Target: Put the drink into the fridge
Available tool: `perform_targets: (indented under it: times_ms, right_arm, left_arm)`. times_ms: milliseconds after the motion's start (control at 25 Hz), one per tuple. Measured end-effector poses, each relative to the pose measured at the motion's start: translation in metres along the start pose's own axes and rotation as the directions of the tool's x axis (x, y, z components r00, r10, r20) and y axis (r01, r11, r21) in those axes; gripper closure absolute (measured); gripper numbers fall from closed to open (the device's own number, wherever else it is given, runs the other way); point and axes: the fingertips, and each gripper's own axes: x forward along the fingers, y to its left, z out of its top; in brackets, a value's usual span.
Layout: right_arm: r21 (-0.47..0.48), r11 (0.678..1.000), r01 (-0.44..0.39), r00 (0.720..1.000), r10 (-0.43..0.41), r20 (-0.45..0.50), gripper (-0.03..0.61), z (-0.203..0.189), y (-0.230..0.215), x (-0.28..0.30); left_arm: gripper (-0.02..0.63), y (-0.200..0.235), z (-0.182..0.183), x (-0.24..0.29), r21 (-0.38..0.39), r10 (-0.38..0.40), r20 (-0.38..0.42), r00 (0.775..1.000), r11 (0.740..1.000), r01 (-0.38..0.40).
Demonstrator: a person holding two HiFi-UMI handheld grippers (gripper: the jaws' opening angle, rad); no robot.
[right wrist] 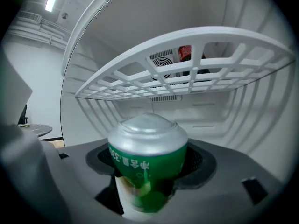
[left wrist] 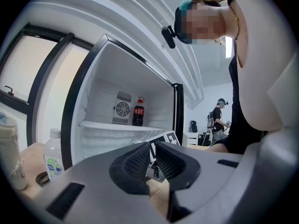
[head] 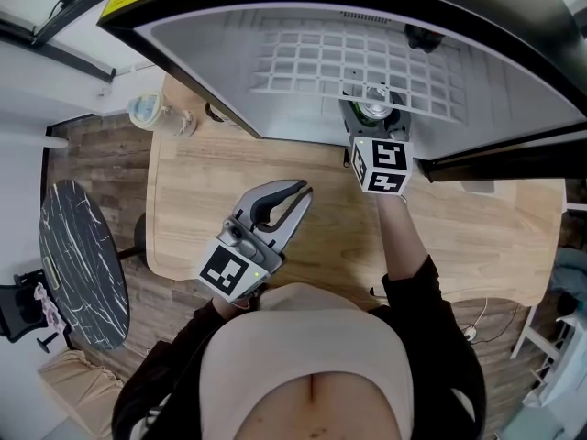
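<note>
Nearest us is the person's pale top (head: 303, 356), filling the bottom of the head view and cut off by its edge. Beyond it the open fridge (head: 220, 58) spans the far side, its outer walls running out of frame, and it stands on the wooden table (head: 193, 209). Inside, a white wire shelf (right wrist: 187, 64) half hides a dark cola bottle (left wrist: 138, 112) that stands at the back beside a round fan grille. The left gripper (head: 301, 192) hovers over the near part of the table, its jaws drawn almost together with only a thin slit between the pads and nothing in it. The right gripper (head: 371, 110) reaches into the fridge under the wire shelf, its jaws closed on the sides of a green drink can (right wrist: 147, 162). The jaws cover the can's lower part, so we cannot tell whether it rests on anything. A clear bottle with a green label (left wrist: 53, 157) stands on the table left of the fridge.
</note>
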Motion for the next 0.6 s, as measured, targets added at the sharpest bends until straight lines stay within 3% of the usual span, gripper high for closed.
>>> perform_targets:
  times_ms: [600]
  right_arm:
    - [-0.050, 0.999, 0.013, 1.000, -0.013, 0.003, 0.233, 0.001, -0.002, 0.012]
  left_arm:
    - [0.572, 0.001, -0.001, -0.004, 0.001, 0.009, -0.003, 1.000, 1.000, -0.009]
